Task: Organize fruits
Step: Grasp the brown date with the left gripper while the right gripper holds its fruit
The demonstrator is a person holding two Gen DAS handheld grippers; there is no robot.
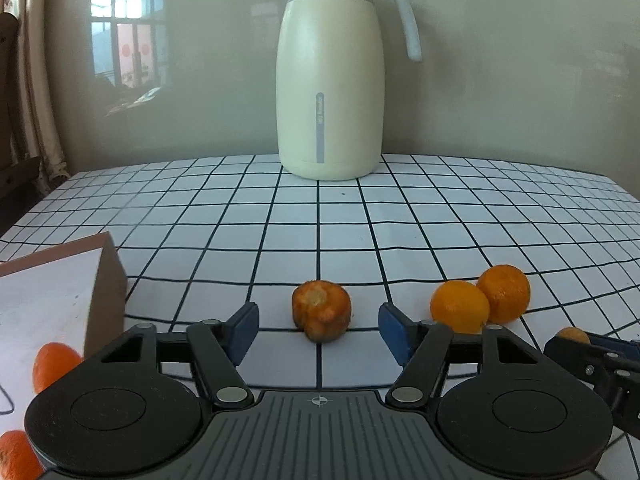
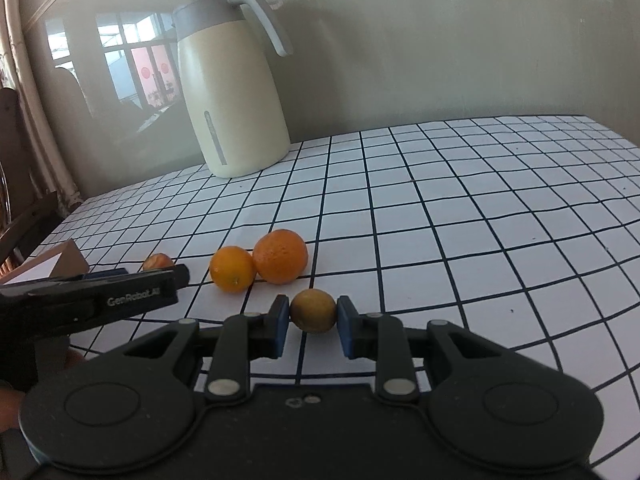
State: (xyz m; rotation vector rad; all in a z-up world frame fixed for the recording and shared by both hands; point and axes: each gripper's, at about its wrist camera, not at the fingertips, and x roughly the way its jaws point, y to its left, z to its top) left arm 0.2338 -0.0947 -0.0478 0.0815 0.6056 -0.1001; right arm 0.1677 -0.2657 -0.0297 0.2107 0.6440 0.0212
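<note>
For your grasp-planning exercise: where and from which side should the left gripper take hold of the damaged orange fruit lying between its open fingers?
Grip the damaged fruit across its rounded sides, coming straight on from the left gripper. Its ragged torn face points up and looks soft, so probably keep the pads off it.

Soft daylight, moderately bright, window reflection [image 1: 124, 36] glaring on the glossy wall [image 1: 500, 80], faint short shadows under the fruit on the desk [image 1: 400, 216], strong fisheye bending of grid lines, dark vignetted corners, slightly soft focus, near hand-held gripper bodies dim
</note>
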